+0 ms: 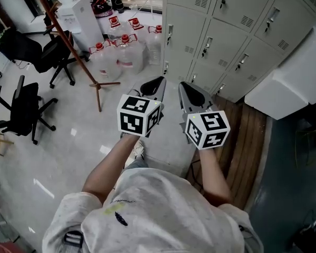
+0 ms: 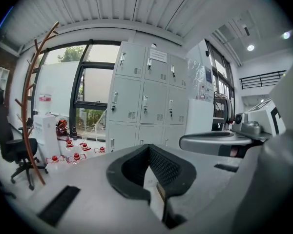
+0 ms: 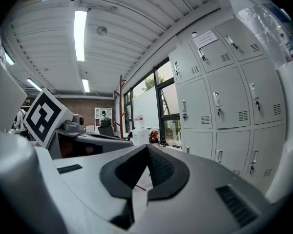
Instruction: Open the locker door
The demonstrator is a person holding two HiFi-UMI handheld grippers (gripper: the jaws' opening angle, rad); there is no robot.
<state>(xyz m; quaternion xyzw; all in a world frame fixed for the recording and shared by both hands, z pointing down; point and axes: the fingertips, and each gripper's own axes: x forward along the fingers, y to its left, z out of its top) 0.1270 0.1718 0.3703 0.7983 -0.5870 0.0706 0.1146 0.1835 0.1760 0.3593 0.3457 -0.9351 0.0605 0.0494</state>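
Note:
The bank of grey lockers (image 1: 226, 25) stands ahead at the upper right, all doors closed, each with a small handle and vent. In the left gripper view the lockers (image 2: 146, 101) fill the middle. In the right gripper view the lockers (image 3: 219, 106) rise at the right. The person holds both grippers side by side at waist height, well short of the lockers. My left gripper (image 1: 159, 81) is shut with nothing in it, its tips (image 2: 149, 147) meeting. Beside it, my right gripper (image 1: 183, 87) is shut and empty too, its tips (image 3: 147, 148) together.
Several red-capped water bottles (image 1: 124, 41) stand on the floor left of the lockers. A wooden coat stand (image 1: 76, 57) leans across the left, with black office chairs (image 1: 21, 109) beyond it. A white box (image 1: 289, 83) juts out at the right over a wooden floor strip (image 1: 247, 141).

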